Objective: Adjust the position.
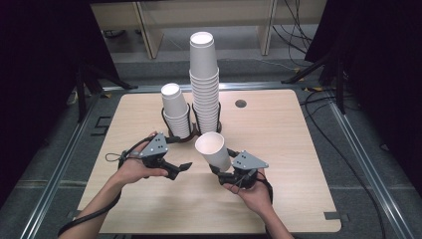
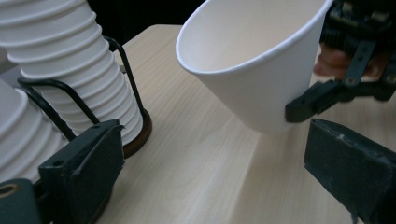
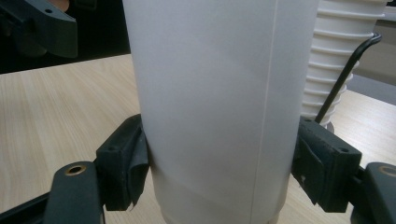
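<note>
A single white paper cup (image 1: pixel 213 151) is tilted, mouth up and leaning left, above the table's middle. My right gripper (image 1: pixel 225 173) is shut on its lower part. In the right gripper view both pads (image 3: pixel 123 163) press the cup's (image 3: pixel 215 102) sides. My left gripper (image 1: pixel 180 169) is just left of the cup, open, with nothing between its fingers. In the left gripper view the cup (image 2: pixel 252 60) hangs ahead of my left gripper (image 2: pixel 217 182), with the right gripper (image 2: pixel 327 98) at its base. Behind stand a tall cup stack (image 1: pixel 204 79) and a short cup stack (image 1: pixel 175 112).
Both stacks sit in black wire holders (image 1: pixel 191 134) on round bases at the middle of the wooden table (image 1: pixel 278 149). A round cable hole (image 1: pixel 241 103) lies at the back right. Cables and wooden furniture legs lie on the floor beyond the table.
</note>
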### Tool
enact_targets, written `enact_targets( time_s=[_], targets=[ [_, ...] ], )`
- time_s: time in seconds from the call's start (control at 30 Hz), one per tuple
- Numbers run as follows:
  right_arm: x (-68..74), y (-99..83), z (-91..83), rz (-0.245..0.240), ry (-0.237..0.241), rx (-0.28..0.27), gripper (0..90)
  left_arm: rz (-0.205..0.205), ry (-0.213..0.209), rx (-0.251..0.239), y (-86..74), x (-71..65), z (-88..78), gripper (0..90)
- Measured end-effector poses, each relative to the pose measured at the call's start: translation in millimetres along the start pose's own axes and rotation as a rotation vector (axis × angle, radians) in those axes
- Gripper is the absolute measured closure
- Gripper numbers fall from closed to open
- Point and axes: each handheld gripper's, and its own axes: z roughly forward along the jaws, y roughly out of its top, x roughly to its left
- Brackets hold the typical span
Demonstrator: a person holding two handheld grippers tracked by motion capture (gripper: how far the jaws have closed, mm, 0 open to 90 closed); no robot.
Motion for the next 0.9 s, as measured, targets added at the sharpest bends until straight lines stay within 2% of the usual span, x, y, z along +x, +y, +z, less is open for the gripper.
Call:
enact_targets(
  time_s=[0.03,0.07,0.1,0.17,0.23,0.27,0.3,0.33,0.37,0.47,0.5,0.53,0.63,0.67,0.7,0.73,0.8,0.83,0.9],
  targets=[
    [1.2,0.2,0.8,0.007,0.011,0.006,26.6,-0.024,0.002,-0.010,-1.9,-1.7,0.0,4.5],
    [1.8,-0.3,4.0,-0.002,0.022,-0.015,26.5,-0.047,0.002,-0.024,-3.4,-3.1,0.3,4.5],
    [3.6,0.0,3.7,-0.002,0.012,0.005,26.5,-0.069,-0.004,-0.036,-4.6,-4.4,0.4,4.4],
    [6.3,-0.3,7.1,-0.004,0.015,0.001,26.6,-0.137,-0.018,-0.074,-7.7,-8.0,2.0,4.3],
    [9.2,-0.5,10.9,0.000,0.030,-0.004,26.5,-0.173,-0.011,-0.084,-9.9,-10.9,2.2,3.6],
    [10.0,-0.2,12.8,-0.018,0.025,-0.012,26.5,-0.198,-0.012,-0.093,-11.2,-12.1,2.7,3.5],
    [13.2,-0.1,14.3,-0.002,0.018,-0.007,26.5,-0.224,-0.015,-0.109,-12.4,-13.2,3.8,3.2],
    [14.6,0.4,16.6,-0.003,0.034,-0.009,26.5,-0.241,-0.021,-0.123,-13.4,-13.8,4.9,3.0],
    [16.1,1.0,18.0,-0.011,0.030,-0.007,26.5,-0.250,-0.006,-0.113,-13.5,-15.0,4.1,2.6],
    [20.0,2.0,22.7,-0.010,0.041,-0.004,26.4,-0.276,-0.019,-0.136,-15.0,-16.6,7.6,1.3],
    [21.6,1.6,26.1,0.001,0.060,-0.027,26.4,-0.276,-0.011,-0.117,-15.0,-17.0,7.4,1.2],
    [21.9,2.2,25.3,-0.016,0.045,-0.009,26.4,-0.282,-0.017,-0.118,-15.8,-17.0,9.2,0.7],
    [24.8,1.7,28.7,-0.013,0.055,-0.012,26.4,-0.304,-0.021,-0.134,-18.3,-14.8,14.0,0.0],
    [25.9,1.4,29.4,-0.014,0.051,-0.010,26.4,-0.304,-0.014,-0.125,-18.1,-14.5,14.1,0.0],
    [27.2,0.5,31.8,-0.006,0.075,-0.022,26.4,-0.314,-0.018,-0.143,-18.2,-15.1,16.6,0.0],
    [27.9,0.4,32.0,-0.003,0.072,-0.019,26.3,-0.304,-0.014,-0.126,-17.6,-14.9,16.3,0.0],
    [28.6,0.2,32.9,-0.002,0.076,-0.017,26.3,-0.308,-0.008,-0.129,-16.7,-15.4,19.1,0.0],
    [28.5,0.4,32.6,-0.009,0.063,-0.013,26.3,-0.309,-0.011,-0.132,-16.4,-15.3,19.8,0.0],
    [29.0,0.6,33.0,-0.006,0.072,-0.007,26.3,-0.318,-0.017,-0.156,-15.7,-14.8,23.4,0.0]
  ],
)
